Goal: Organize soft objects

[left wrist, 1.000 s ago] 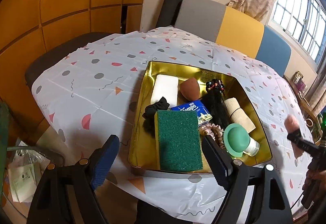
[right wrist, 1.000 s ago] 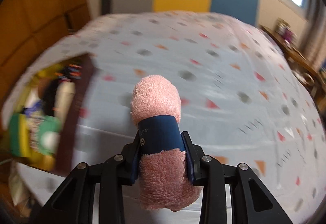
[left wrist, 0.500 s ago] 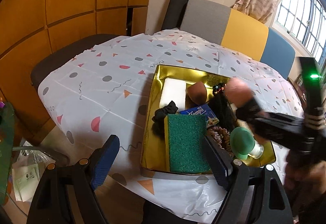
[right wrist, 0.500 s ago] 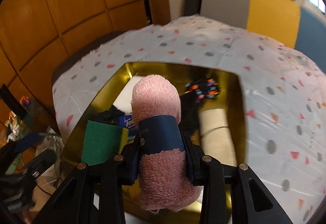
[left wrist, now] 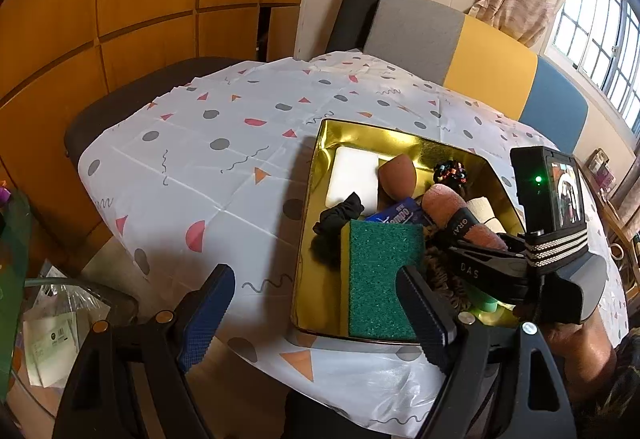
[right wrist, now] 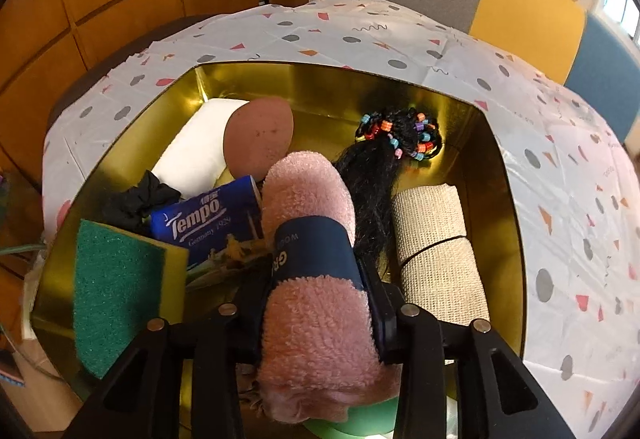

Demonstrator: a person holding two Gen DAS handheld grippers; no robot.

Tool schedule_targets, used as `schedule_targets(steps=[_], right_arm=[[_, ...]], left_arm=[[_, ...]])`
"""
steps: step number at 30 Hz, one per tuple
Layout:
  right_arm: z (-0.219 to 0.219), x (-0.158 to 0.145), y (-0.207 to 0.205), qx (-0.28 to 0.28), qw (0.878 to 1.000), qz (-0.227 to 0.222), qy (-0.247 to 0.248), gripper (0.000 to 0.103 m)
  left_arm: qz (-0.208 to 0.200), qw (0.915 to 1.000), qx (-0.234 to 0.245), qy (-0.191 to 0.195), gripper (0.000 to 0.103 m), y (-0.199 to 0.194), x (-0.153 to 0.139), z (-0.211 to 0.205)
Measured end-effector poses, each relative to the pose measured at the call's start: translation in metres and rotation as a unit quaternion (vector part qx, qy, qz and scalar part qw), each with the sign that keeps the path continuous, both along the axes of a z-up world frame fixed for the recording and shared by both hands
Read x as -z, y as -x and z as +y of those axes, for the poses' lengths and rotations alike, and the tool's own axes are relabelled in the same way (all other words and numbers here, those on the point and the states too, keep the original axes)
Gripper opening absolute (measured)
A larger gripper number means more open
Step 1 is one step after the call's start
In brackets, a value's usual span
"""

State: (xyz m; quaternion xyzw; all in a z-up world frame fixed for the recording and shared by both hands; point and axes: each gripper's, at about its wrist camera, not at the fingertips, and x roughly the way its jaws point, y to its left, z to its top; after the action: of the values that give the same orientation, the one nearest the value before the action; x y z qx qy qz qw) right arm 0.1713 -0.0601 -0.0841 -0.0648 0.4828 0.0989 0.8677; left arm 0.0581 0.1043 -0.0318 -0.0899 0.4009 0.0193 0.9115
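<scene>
A gold tin [right wrist: 320,87] [left wrist: 400,137] on the patterned tablecloth holds several soft items. Among them are a green scouring sponge [right wrist: 116,291], a Tempo tissue pack [right wrist: 204,219], a white sponge [right wrist: 196,151], a brown makeup sponge [right wrist: 258,137], a beaded black hairpiece [right wrist: 400,131] and a beige bandage roll [right wrist: 436,247]. My right gripper [right wrist: 316,279] [left wrist: 460,235] is low inside the tin. Its pads still grip a pink towel roll [right wrist: 312,199] [left wrist: 440,205] with a blue band, and the jaws are opening. My left gripper [left wrist: 312,279] hangs open and empty over the tin's near left corner.
A black scrunchie [right wrist: 140,199] lies by the tissue pack, and a green round object [right wrist: 360,423] shows under the towel. A grey, yellow and blue chair back [left wrist: 460,43] stands behind the table. A plastic bag [left wrist: 56,327] lies on the floor at left.
My right gripper carried the pink towel roll from over the bare tablecloth leftward to over the tin, then down among the items. The left gripper has barely moved.
</scene>
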Motion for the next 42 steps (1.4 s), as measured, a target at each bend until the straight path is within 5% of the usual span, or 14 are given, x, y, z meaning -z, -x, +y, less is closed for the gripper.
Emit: schedule_targets(steps=[5, 17, 26, 42], right_arm=[[-0.007, -0.011, 0.012, 0.005, 0.999, -0.024, -0.031, 0.069], [-0.035, -0.054, 0.081, 0.064, 0.99, -0.118, -0.038, 0.103], [-0.066, -0.066, 0.131, 0.143, 0.978, -0.147, -0.028, 0.103], [-0.067, -0.081, 0.158, 0.141, 0.974, -0.174, -0.045, 0.103]], left_arm=[[-0.002, 1.0, 0.001, -0.003, 0.084, 0.001, -0.002, -0.003], [-0.026, 0.9992, 0.005, -0.03, 0.084, 0.012, -0.016, -0.025], [-0.059, 0.9971, 0.016, -0.047, 0.084, 0.033, -0.024, -0.05], [-0.065, 0.9955, -0.01, -0.069, 0.084, 0.052, -0.032, -0.06]])
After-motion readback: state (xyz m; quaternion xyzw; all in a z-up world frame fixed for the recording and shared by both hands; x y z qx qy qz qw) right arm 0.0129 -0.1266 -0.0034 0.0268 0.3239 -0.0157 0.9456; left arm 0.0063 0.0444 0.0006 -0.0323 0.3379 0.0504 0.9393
